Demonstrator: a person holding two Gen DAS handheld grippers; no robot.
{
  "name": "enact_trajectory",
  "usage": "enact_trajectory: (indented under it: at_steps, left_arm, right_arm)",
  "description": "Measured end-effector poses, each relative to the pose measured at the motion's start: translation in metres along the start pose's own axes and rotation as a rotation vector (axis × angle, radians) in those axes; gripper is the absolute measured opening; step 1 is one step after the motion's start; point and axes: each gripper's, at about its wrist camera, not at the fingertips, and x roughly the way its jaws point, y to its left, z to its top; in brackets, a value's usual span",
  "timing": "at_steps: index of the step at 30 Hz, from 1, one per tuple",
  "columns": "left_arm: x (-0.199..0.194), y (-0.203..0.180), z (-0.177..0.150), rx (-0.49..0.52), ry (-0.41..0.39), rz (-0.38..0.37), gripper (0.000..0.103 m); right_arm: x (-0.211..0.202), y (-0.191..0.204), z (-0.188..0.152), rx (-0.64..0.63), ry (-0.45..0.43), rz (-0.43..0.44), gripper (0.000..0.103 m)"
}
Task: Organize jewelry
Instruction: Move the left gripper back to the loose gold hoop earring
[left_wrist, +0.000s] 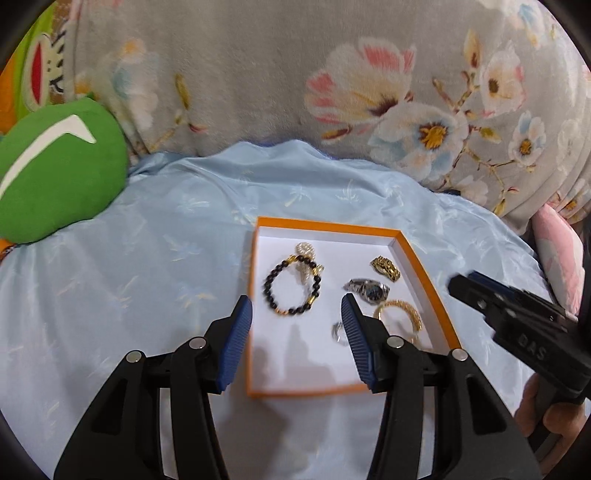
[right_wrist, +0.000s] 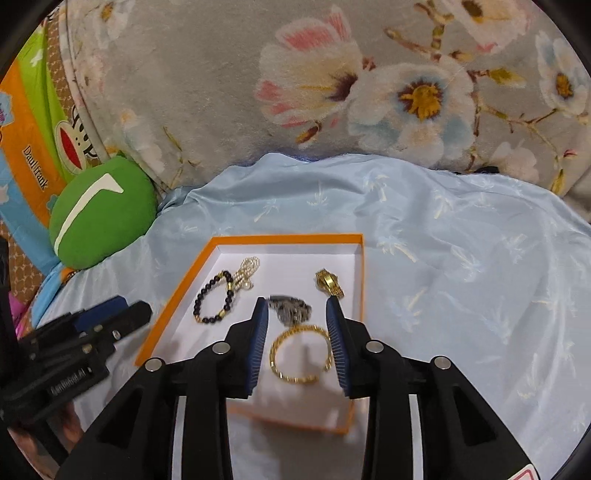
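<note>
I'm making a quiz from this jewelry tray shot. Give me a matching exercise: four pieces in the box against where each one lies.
Things:
1. black bead bracelet
2. gold bangle
3. gold watch
4. silver watch

Places:
A. by the tray's right wall, toward the far end
B. framed between the right gripper's open fingers
C. left part of the tray, beside the pearl piece
D. middle of the tray, just beyond the bangle

Pairs: 1-C, 2-B, 3-A, 4-D
</note>
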Motion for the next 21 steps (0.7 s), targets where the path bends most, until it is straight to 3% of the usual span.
enact_trajectory:
  at_steps: [6, 10, 14, 21]
  left_arm:
    - [-0.055, 0.008, -0.058, 0.012, 0.019, 0.035, 0.049]
    - [-0.073, 0.003, -0.100, 0.022, 0.074, 0.020, 0.055]
    - [-0.087, -0.007, -0.130, 0.021, 0.102, 0.004, 0.055]
    - [-0.099, -0.016, -0.152, 0.050, 0.105, 0.028, 0.060]
  right_arm:
    - [-0.061, -0.009, -0.082, 0.044, 0.040, -0.043, 0.040]
    - [-0.083, -0.008, -0.129, 0.055, 0.084, -0.069, 0.040]
    - [-0.095, -0.002, -0.148, 0.059, 0.093, -0.063, 0.040]
    - [-0.097, 0.008, -0.156, 0.050, 0.110, -0.059, 0.040]
